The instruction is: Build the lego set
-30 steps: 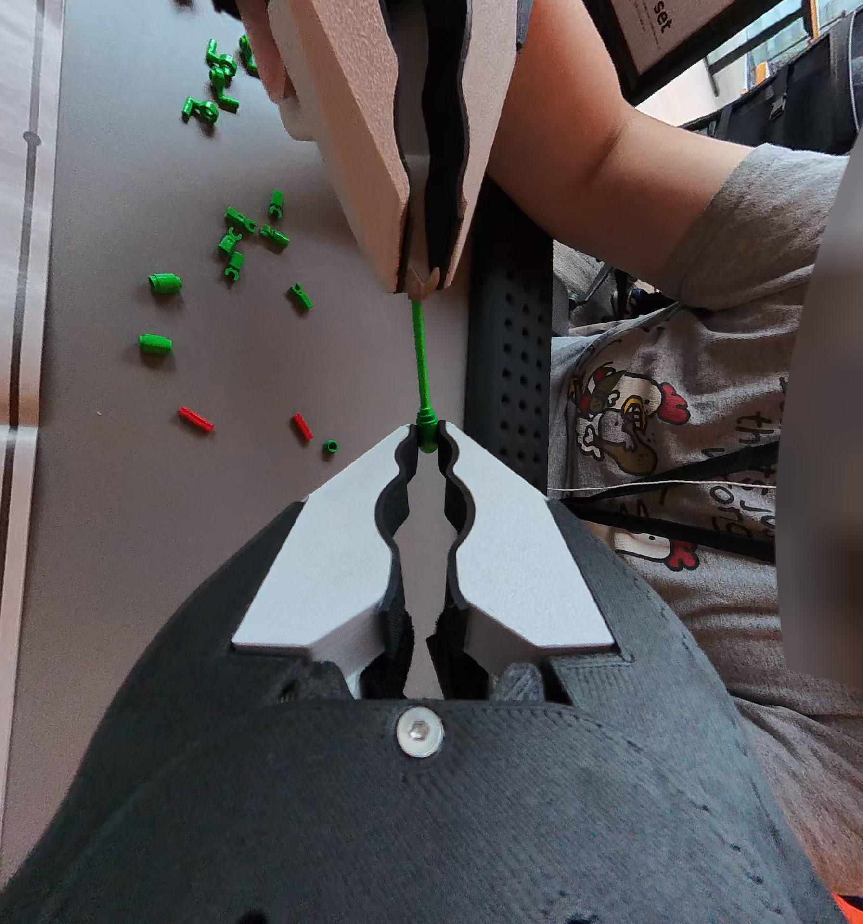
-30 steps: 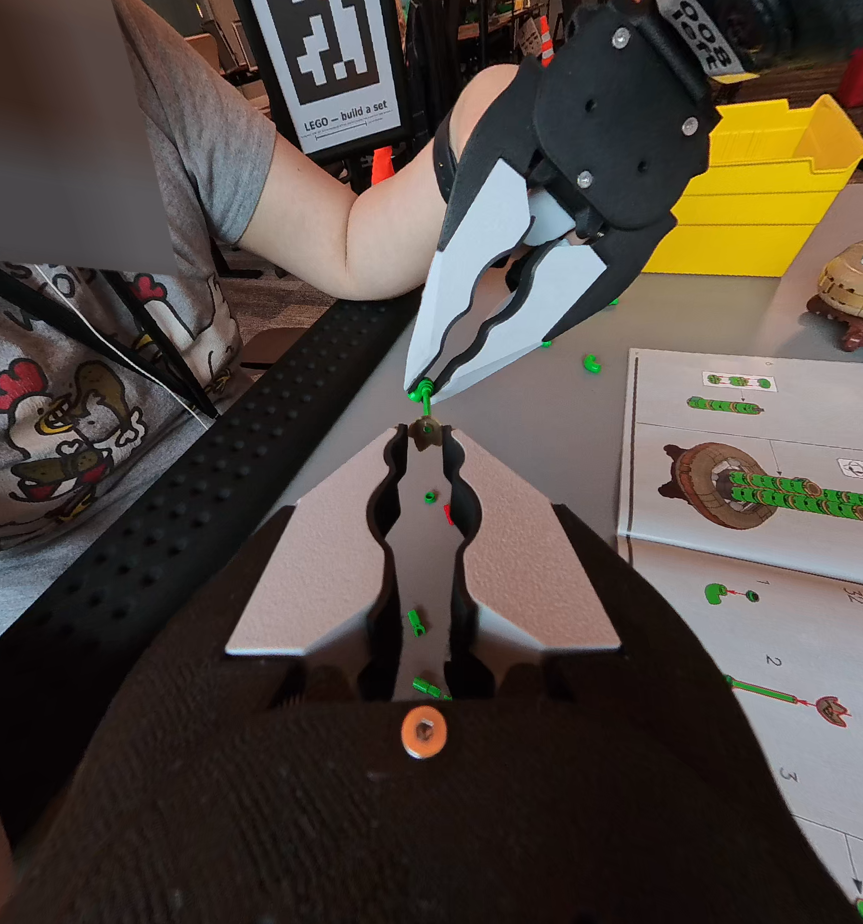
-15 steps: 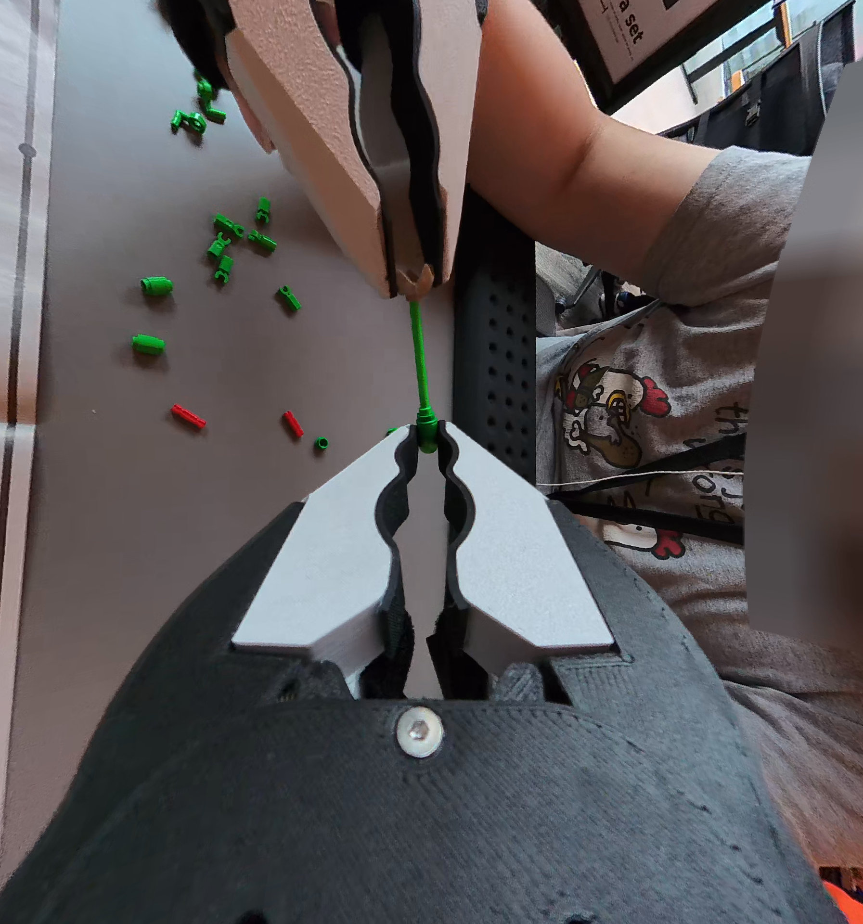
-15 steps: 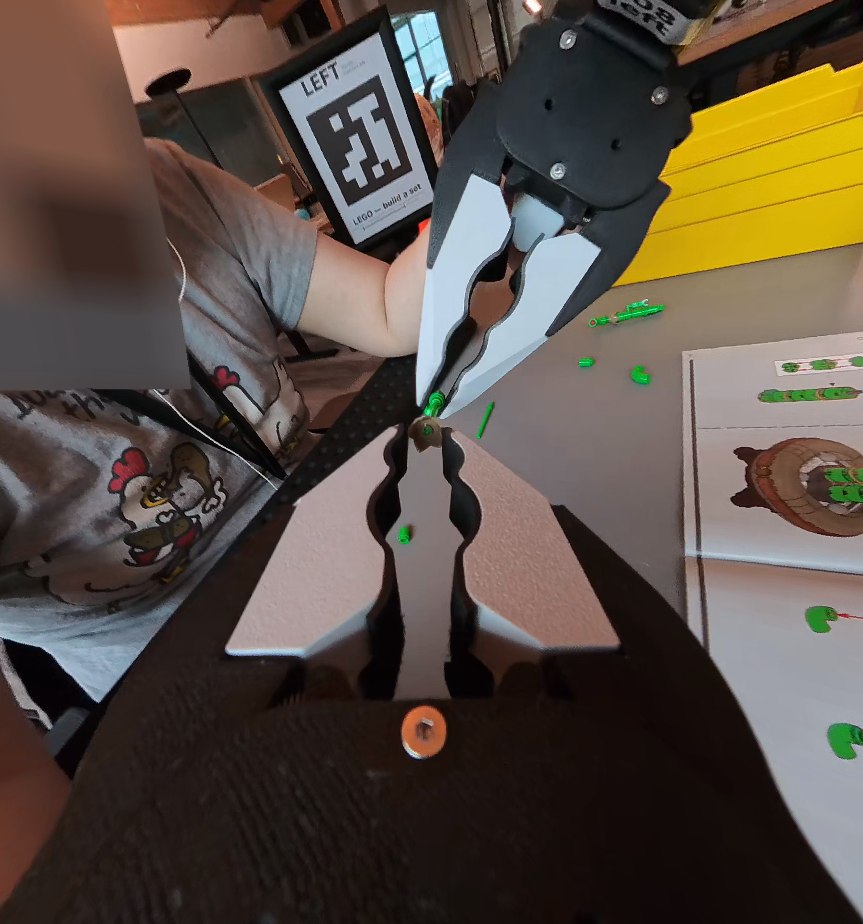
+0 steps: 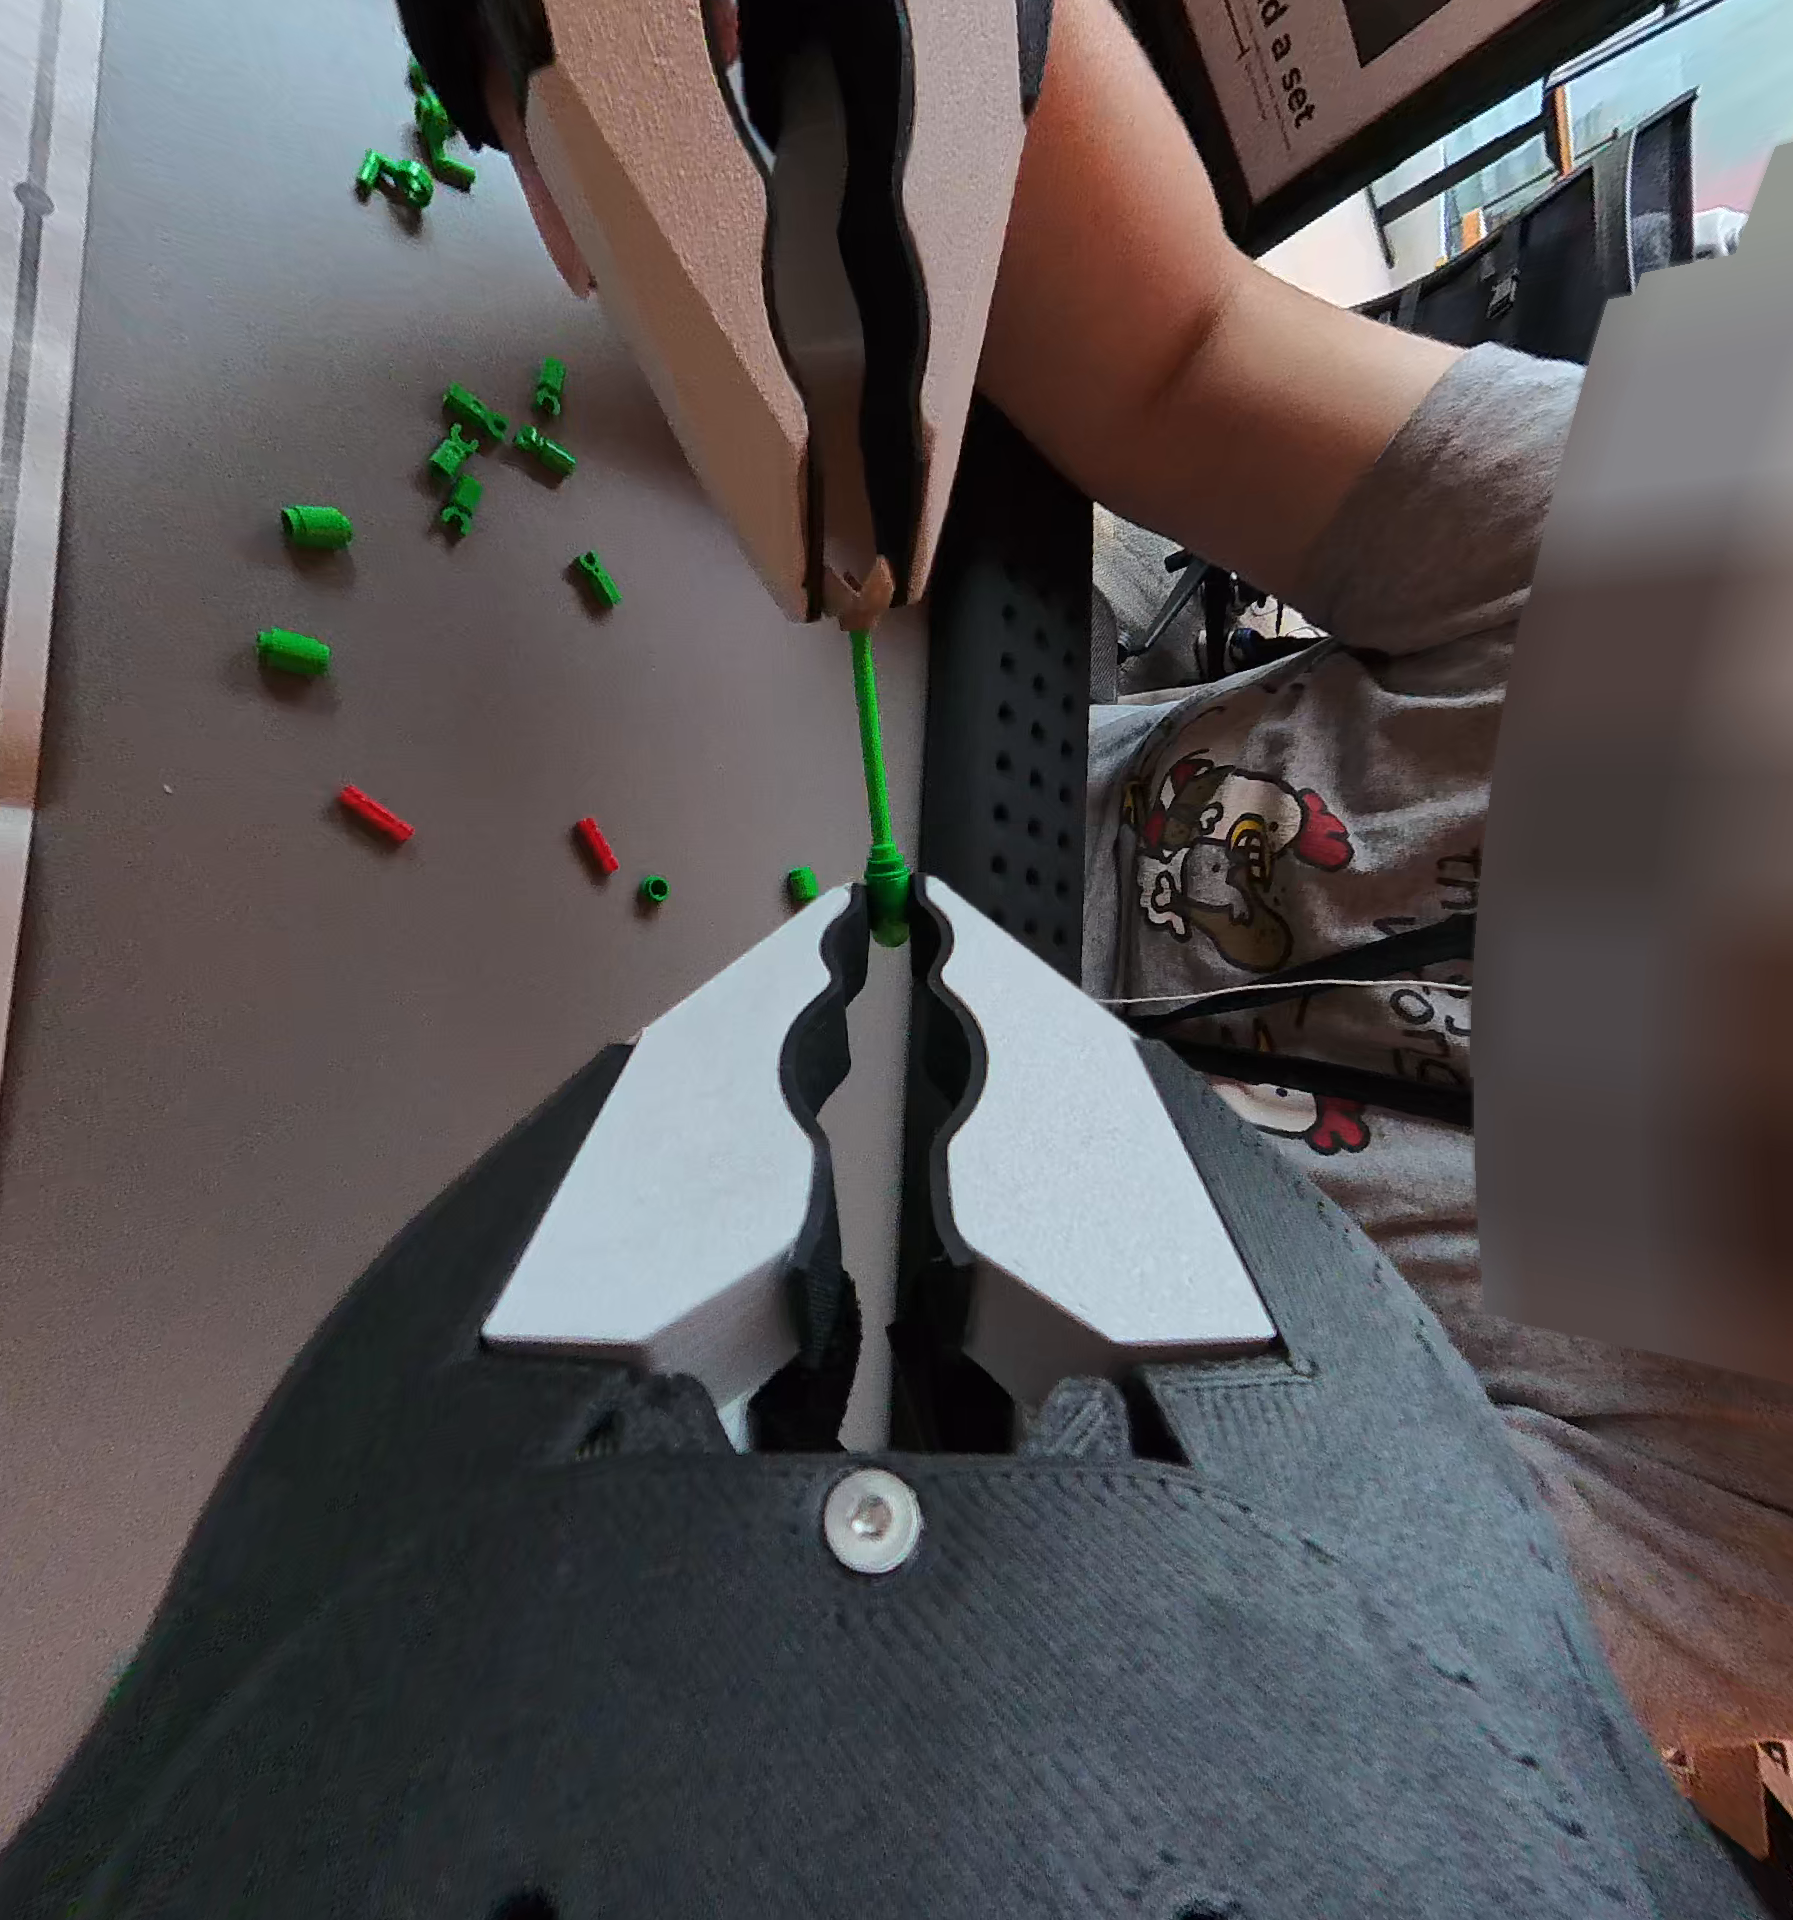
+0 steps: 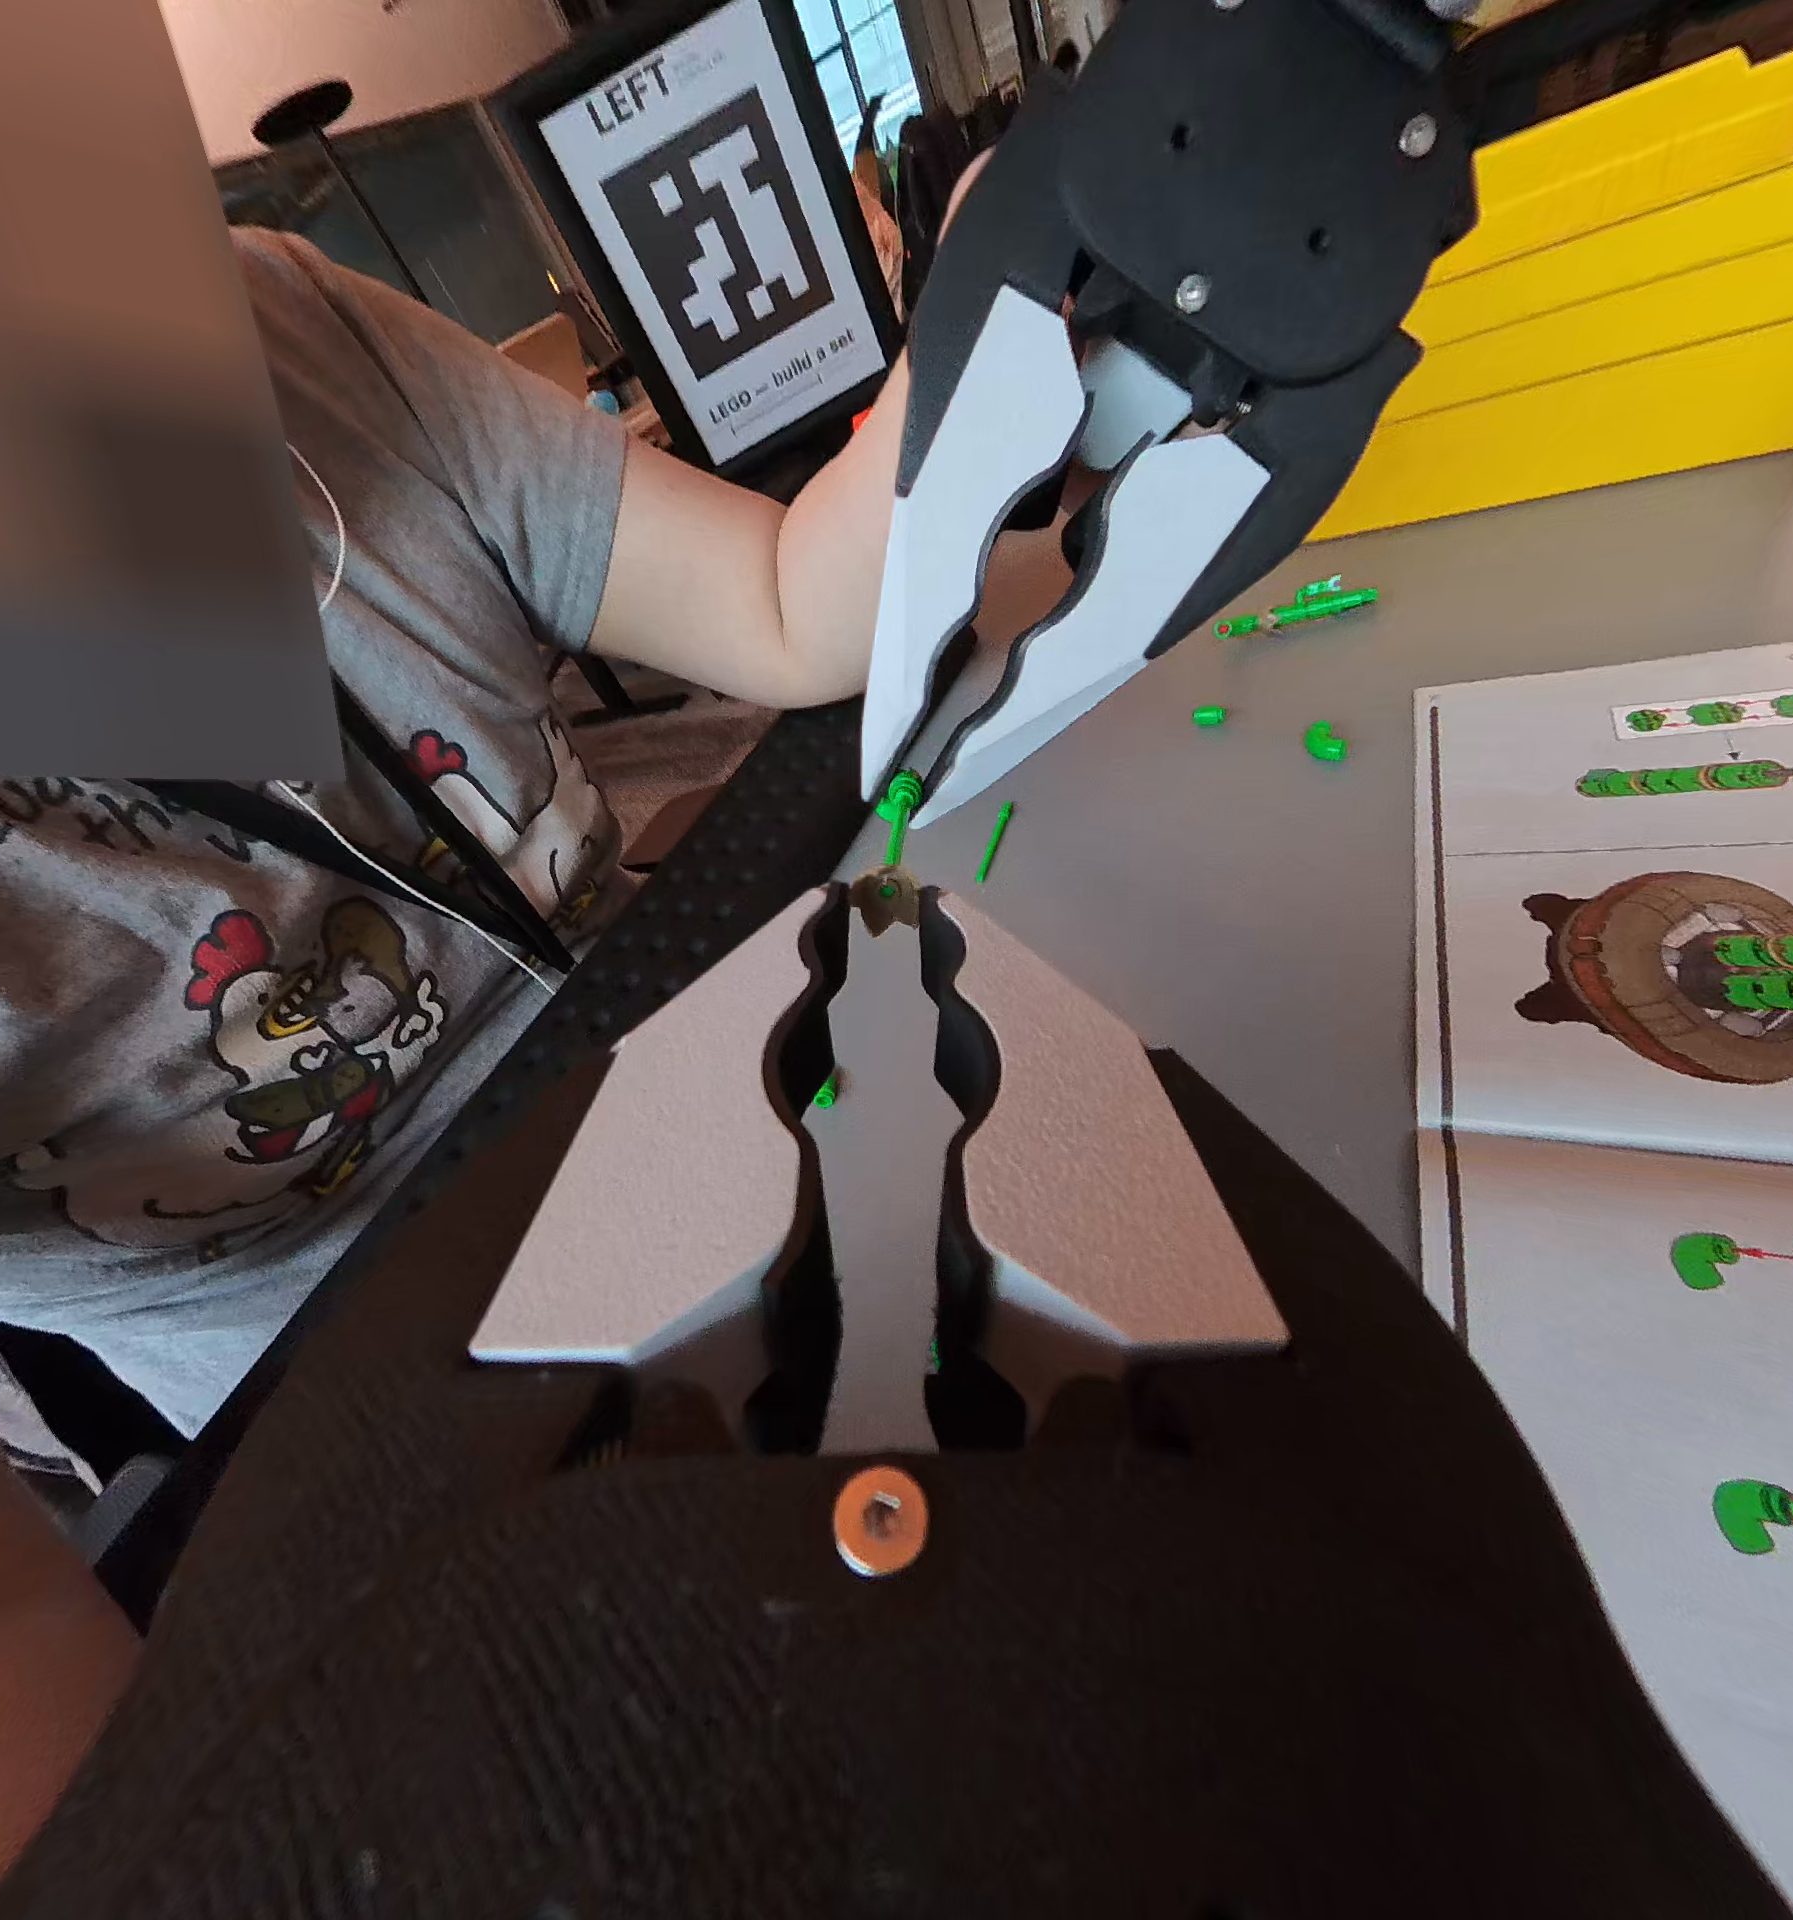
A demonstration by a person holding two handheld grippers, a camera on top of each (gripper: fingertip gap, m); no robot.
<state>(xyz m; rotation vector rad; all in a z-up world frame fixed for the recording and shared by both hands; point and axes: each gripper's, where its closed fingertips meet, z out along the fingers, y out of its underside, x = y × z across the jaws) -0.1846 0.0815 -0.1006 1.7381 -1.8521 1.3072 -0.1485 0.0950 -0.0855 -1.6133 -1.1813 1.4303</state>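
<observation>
The left gripper has its jaws closed on the knobbed end of a thin green rod, at the centre of the left wrist view. The rod's far end sits in a small tan piece that the right gripper pinches at its tips, jaws closed on it, centre of the right wrist view.

The step in hand looks like seating the rod in the tan piece. To do it well, keep both grippers in line with the rod's axis and push straight, since so slender a rod would likely bend or pop out under a sideways load. Loose green pieces and red pins lie on the tabletop at the left; the instruction booklet lies at the right.
</observation>
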